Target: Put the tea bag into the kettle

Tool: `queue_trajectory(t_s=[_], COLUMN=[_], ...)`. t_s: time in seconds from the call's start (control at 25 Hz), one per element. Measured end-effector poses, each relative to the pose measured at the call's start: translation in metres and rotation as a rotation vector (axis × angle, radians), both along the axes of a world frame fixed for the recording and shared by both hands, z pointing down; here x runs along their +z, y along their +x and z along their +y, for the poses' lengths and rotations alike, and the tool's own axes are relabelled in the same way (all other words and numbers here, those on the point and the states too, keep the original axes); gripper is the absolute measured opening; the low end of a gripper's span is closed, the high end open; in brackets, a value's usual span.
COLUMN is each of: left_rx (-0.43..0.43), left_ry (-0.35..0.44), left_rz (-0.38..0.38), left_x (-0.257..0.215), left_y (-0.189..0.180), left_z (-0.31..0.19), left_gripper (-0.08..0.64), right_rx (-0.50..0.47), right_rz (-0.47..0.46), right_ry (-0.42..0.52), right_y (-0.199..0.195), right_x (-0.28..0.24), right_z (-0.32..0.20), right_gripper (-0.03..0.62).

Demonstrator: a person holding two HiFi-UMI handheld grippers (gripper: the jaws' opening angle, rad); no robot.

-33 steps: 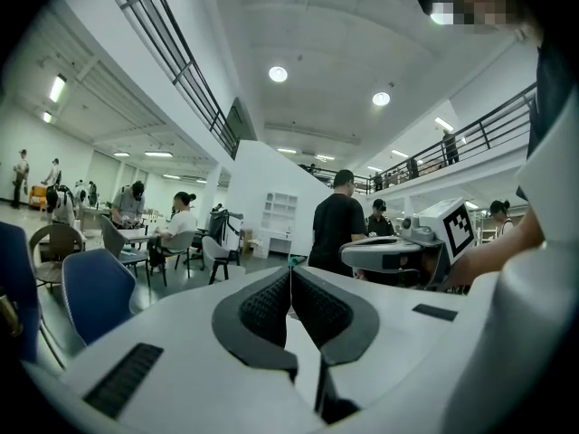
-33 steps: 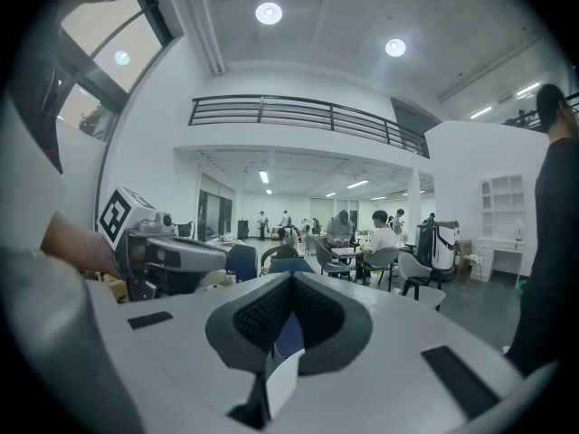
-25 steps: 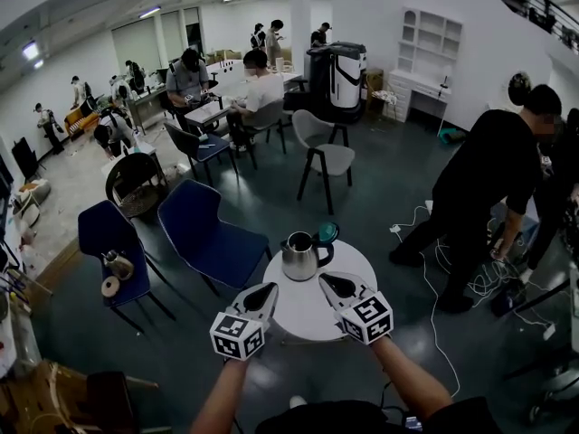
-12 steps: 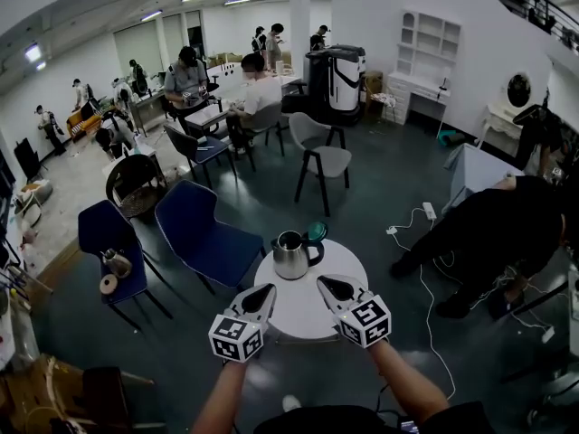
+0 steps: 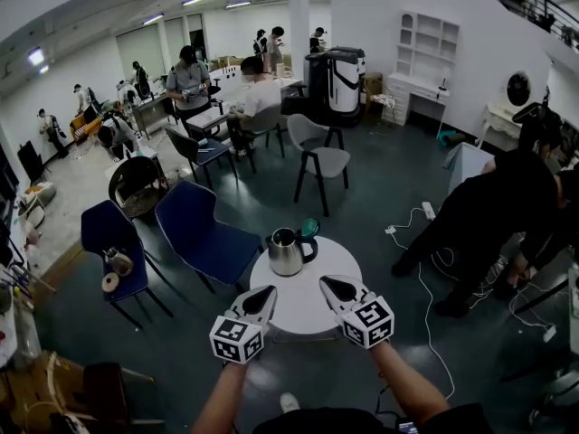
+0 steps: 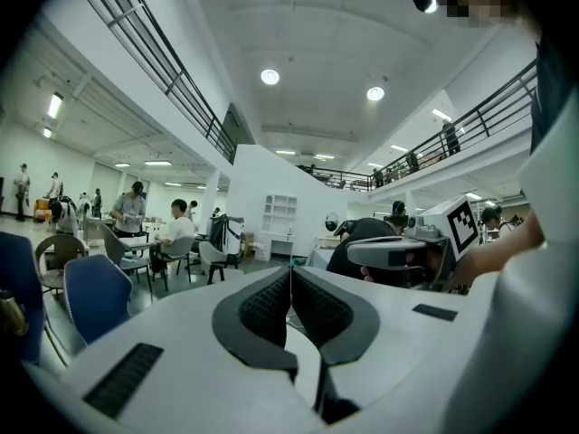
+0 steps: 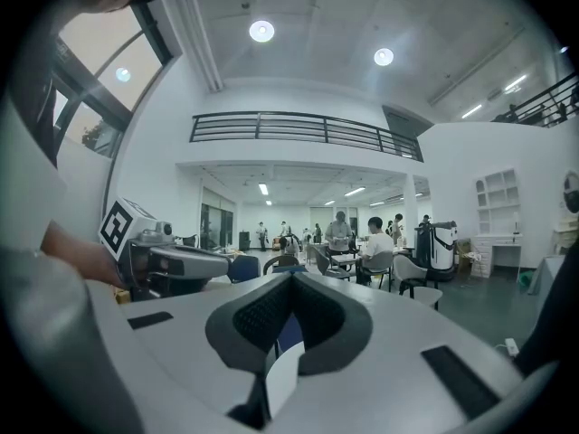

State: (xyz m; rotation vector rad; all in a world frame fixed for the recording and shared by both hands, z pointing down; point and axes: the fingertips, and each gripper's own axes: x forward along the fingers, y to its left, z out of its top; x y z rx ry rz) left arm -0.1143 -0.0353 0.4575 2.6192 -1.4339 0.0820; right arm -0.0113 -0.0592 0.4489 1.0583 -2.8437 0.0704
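Oddly, no tea bag shows in any view, so whether it already lies inside the kettle [image 5: 286,251] cannot be told. Under the kettle is a round white table [image 5: 300,307]. Short of the kettle, the left gripper [image 5: 268,291] and right gripper [image 5: 326,283] hover pointing toward it, jaws pressed together on nothing visible, probably a ready stance.

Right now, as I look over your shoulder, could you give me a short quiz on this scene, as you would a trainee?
1. True or false: the kettle stands on the round table.
2. The jaws of the left gripper and the right gripper are: A wide apart; B together; C closed on the kettle.
3. Fill in: the chair just left of the table is ___ in colour.

Key: 1 true; 2 B; 3 blue.
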Motion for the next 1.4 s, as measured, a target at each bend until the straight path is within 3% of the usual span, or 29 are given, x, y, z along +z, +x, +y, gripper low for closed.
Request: queue_trajectory(t_s=[1.4], left_rx=[-0.014], left_ry=[0.016], left_rz=[-0.001], left_x=[-0.017], left_y=[0.089], left_z=[0.105], left_gripper=[0.018], right_rx=[-0.033], right_rz=[-0.018], right_ry=[0.050], right_y=[0.083], right_x=[-0.017], right_z=[0.106], right_gripper=[0.015])
